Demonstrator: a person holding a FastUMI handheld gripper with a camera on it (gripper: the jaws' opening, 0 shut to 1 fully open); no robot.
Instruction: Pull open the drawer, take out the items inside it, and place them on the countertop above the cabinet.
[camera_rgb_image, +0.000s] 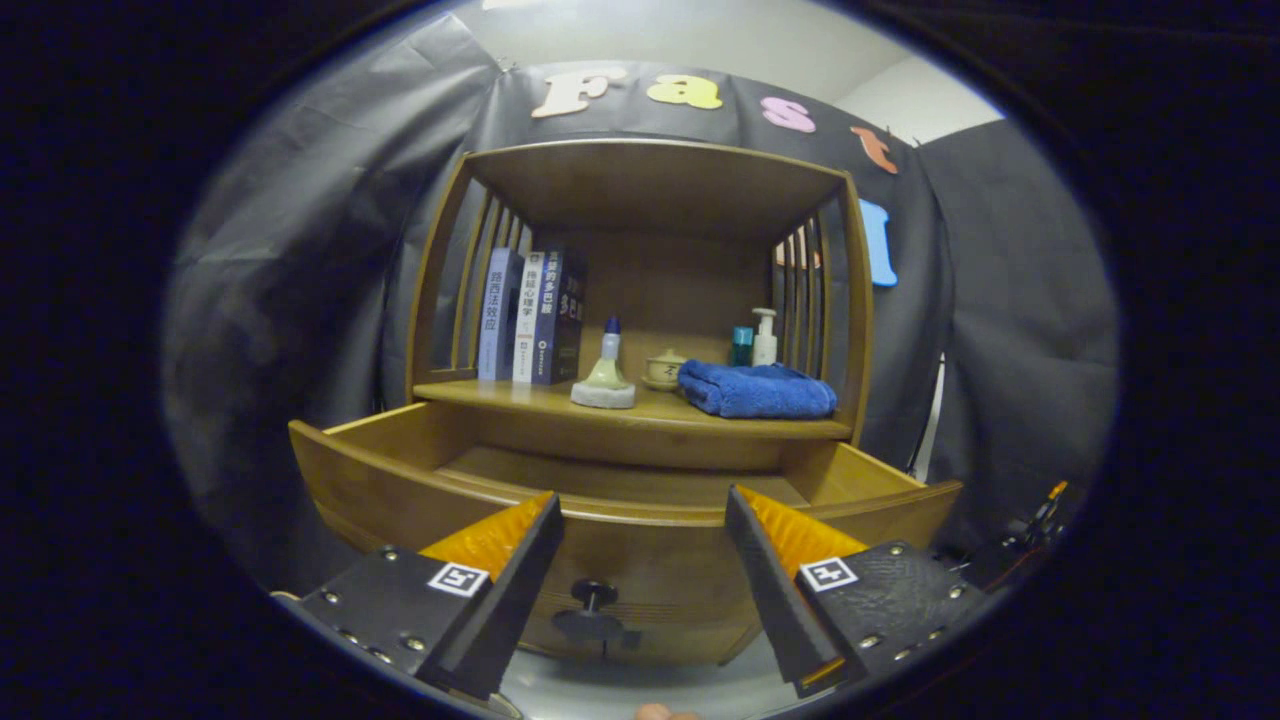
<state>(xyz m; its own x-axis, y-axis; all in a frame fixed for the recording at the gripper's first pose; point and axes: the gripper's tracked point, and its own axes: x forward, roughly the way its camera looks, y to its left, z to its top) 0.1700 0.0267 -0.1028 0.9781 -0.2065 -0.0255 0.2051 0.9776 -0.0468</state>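
Black cloth walls close off the booth behind a wooden cabinet (650, 300) that stands straight ahead of the hand-held gripper (645, 510). Its fingers are spread wide apart with nothing between them, and their tips sit level with the front rim of the drawer (400, 470), which is pulled well out toward the fingers. What can be seen of the drawer's floor, beyond the fingertips, is bare wood; the near part of the inside is hidden behind the front panel. Below and between the fingers, a dark round knob (593, 597) sticks out from the drawer front.

Beyond the drawer and above it lies the tabletop (520, 398) of the cabinet, roofed by an upper shelf and fenced by slatted sides. Farthest left of the fingers stands a row of upright books (530, 315). Just right of them, roughly ahead of the left finger, is a small bottle (605, 370) with a blue cap on a pale base. Next comes a small lidded cup (664, 368) on a saucer, then a folded blue towel (757, 390) lying ahead of the right finger. Behind the towel stand a teal container (741, 345) and a white pump bottle (764, 338), side by side.
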